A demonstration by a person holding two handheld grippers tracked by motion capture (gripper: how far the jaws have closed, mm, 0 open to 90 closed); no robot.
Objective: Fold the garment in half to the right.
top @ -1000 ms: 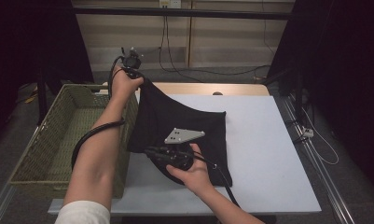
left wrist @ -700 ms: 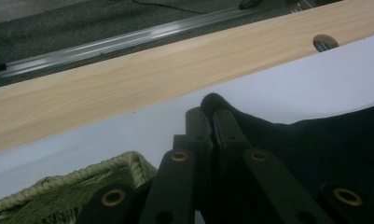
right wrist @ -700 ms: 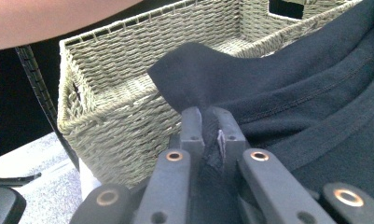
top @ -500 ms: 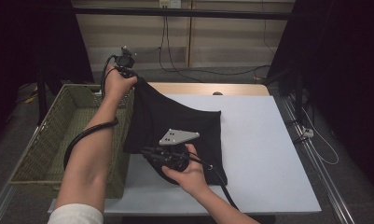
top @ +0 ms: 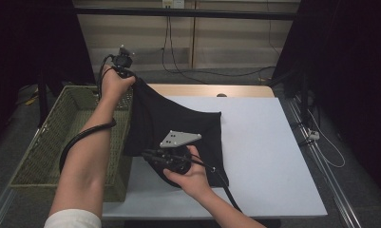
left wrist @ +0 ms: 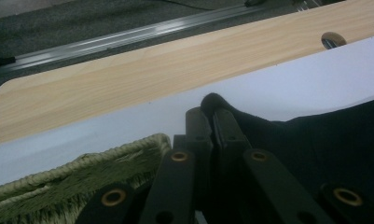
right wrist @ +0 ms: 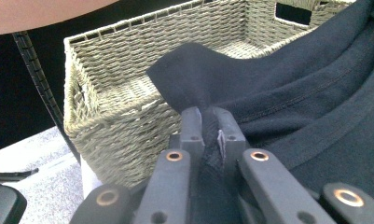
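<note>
A black T-shirt point(top: 174, 126) hangs stretched between my two grippers over the left part of the white table point(top: 264, 142). My left gripper point(top: 124, 71) is raised at the far left, shut on one corner of the T-shirt point(left wrist: 315, 140). The left gripper point(left wrist: 208, 112) has cloth bulging past its tips. My right gripper point(top: 147, 154) is low and nearer the front, pointing left, shut on another edge of the T-shirt point(right wrist: 315, 107). In the right gripper view the right gripper point(right wrist: 209, 116) pinches a fold of fabric with a flap sticking up.
A green woven basket point(top: 50, 142) stands at the table's left edge, just beside the shirt; its wall point(right wrist: 128, 126) is right in front of my right gripper. A wooden strip point(left wrist: 128, 74) runs along the table's far edge. Cables trail from both grippers.
My left gripper has shifted slightly left and back with the shirt corner, carrying the cloth toward the basket. The right hand has moved a little to the left too.
</note>
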